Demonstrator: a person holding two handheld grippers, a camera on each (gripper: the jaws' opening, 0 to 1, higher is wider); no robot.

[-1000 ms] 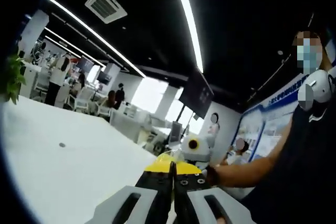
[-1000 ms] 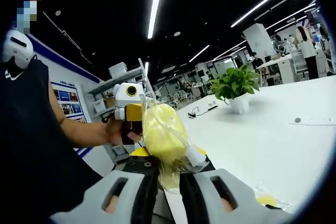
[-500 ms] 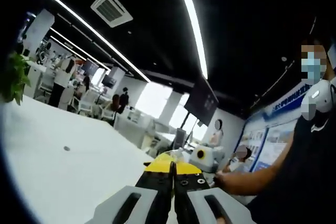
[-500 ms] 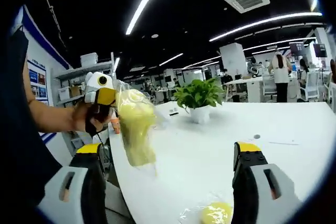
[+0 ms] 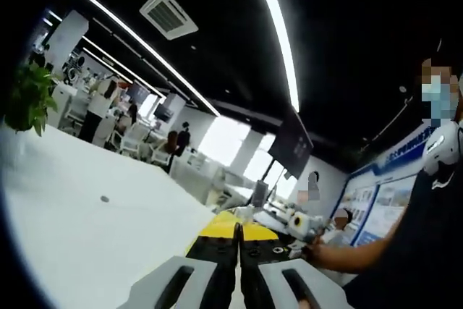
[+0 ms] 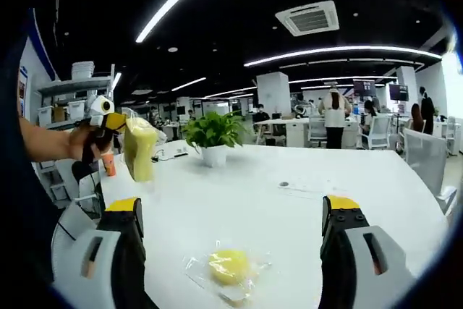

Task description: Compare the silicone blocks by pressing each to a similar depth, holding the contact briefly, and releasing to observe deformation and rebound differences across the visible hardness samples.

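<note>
In the right gripper view my right gripper (image 6: 233,209) stands open and empty above the white table (image 6: 304,215). Below it, between the jaws, a yellow silicone block in a clear bag (image 6: 229,267) lies on the table. At the left of that view a hand holds my left gripper (image 6: 118,124) up in the air, shut on the top of a second bagged yellow block (image 6: 139,150), which hangs from it. In the left gripper view my left gripper (image 5: 237,234) has its jaws pressed together, and my right gripper (image 5: 299,223) shows small beyond them.
A potted green plant (image 6: 212,135) stands on the table behind the hanging block. A small round mark (image 6: 284,184) sits mid-table. Office chairs (image 6: 423,157) line the right edge. People stand at desks in the background. A person's arm (image 5: 347,255) reaches in from the right.
My right gripper opened and let go of the bagged block, which stays hanging from the shut left gripper. The two grippers have drawn apart, and a second bagged block has come into view on the table.
</note>
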